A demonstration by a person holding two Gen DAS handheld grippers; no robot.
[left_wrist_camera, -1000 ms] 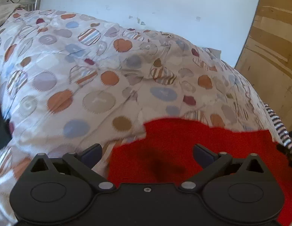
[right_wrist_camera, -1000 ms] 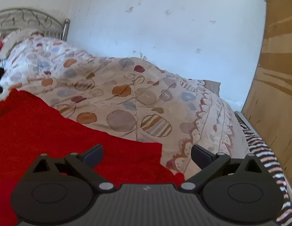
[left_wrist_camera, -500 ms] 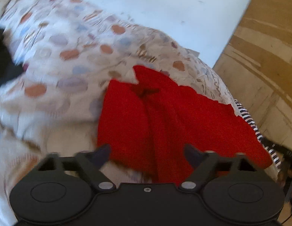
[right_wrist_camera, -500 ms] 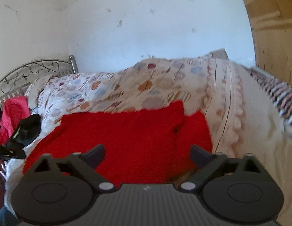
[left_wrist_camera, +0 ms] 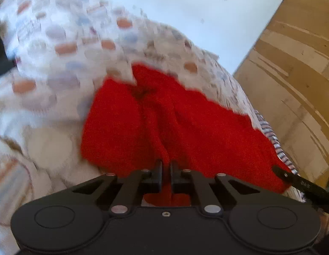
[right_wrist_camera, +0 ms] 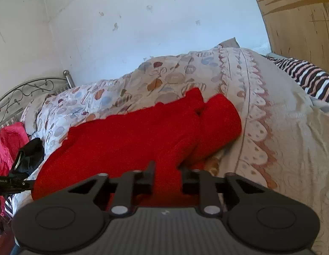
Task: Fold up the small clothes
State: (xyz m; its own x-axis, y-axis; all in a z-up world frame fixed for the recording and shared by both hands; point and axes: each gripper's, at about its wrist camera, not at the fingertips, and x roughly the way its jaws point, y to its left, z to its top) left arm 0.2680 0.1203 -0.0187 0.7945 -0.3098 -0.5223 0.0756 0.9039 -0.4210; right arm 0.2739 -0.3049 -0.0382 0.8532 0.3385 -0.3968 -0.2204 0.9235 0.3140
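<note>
Several things lie around the work: a patterned duvet covers the bed, a metal headboard stands at 9 o'clock in the right wrist view, and a pink cloth with a dark garment lies below it at the left edge. A striped fabric is at 2 o'clock near a wooden panel, and the white wall fills the top. The other gripper's black fingertip comes in from 4 o'clock in the left wrist view and touches the cloth's corner. The red garment lies spread on the duvet, directly ahead of both tools, from 6 o'clock up toward 12 o'clock. The left gripper is closed tight on a pinched ridge of the red garment. The right gripper also pinches a thicker fold of it between nearly closed fingers. The left view is blurred, so the far edge seems to be doubled over, but I am not sure.
</note>
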